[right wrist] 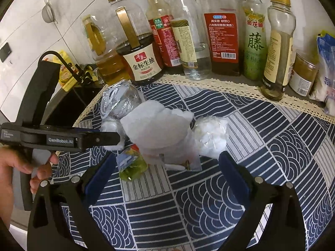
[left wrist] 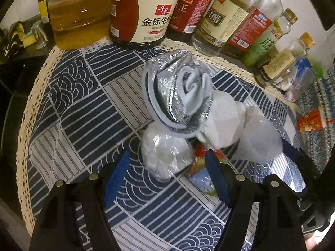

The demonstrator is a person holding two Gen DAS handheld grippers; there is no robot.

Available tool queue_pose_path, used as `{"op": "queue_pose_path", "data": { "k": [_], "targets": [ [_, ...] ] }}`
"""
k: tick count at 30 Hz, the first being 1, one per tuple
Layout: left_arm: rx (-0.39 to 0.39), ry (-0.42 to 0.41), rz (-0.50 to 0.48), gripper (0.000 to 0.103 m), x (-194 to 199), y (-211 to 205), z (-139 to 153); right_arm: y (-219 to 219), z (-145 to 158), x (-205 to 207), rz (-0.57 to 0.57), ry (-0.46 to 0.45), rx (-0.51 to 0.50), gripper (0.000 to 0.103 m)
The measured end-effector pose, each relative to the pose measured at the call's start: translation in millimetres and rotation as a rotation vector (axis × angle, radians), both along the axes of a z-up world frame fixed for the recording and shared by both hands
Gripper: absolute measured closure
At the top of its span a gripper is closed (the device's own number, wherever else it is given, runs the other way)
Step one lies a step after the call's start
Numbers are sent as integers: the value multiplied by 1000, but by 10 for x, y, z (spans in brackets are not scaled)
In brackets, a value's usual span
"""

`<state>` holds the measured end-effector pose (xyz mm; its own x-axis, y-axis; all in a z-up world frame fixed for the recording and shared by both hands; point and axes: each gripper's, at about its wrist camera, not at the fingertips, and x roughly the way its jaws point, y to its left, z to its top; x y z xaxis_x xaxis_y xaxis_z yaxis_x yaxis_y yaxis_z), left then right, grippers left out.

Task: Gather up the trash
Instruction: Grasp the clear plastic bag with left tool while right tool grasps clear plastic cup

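A heap of trash lies on the blue patterned cloth [left wrist: 73, 108]. It holds a silver foil-lined wrap [left wrist: 178, 96], crumpled white tissue [left wrist: 226, 123], a clear plastic-wrapped wad [left wrist: 165, 159] and a colourful wrapper [left wrist: 201, 165]. My left gripper [left wrist: 166, 167] is open, its blue pads on either side of the plastic wad and apart from it. My right gripper [right wrist: 169, 167] is open too, just in front of the tissue [right wrist: 159, 125], the plastic wad [right wrist: 211, 138] and the green wrapper [right wrist: 132, 167]. The left gripper [right wrist: 114, 137] reaches in from the left beside the foil wrap [right wrist: 119, 100].
Several sauce, vinegar and oil bottles line the back edge, among them a soy sauce bottle [left wrist: 142, 16] and an oil jug [left wrist: 77, 14]. A dark sink area with a sponge [left wrist: 29, 39] lies left of the cloth's lace edge. Packets [right wrist: 326, 67] stand at the far right. A hand [right wrist: 18, 167] holds the left gripper.
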<state>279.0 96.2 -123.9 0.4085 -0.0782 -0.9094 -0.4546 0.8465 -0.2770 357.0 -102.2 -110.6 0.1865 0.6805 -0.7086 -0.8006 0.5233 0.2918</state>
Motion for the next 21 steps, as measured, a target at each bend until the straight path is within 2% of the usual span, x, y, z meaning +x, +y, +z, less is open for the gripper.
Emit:
{"op": "queue_pose_path", "data": {
  "k": [2,7,8,9,11,15,21],
  "targets": [
    [-4,4,13,31,23,40,-29,29,-10,8,9,-6,-4,12],
    [7,7,11,34,63,59,-69,104,-39,48,15,-10,-13,15],
    [8,8,4,39,74,56,-78,109,-42,50,18,-8,-12,16],
    [12,10,1,41,98,53,-87,119,-51,55,21,-10,-12,17],
    [15,9,2,47,116,56,-99,142,-86,79,14,-18,-22,25],
    [22,6,-3,51,134,45,-123,147,-137,122,9,2,-31,38],
    [23,1,-4,52,96,21,-102,86,-112,125,13,0,-19,39]
  ]
}}
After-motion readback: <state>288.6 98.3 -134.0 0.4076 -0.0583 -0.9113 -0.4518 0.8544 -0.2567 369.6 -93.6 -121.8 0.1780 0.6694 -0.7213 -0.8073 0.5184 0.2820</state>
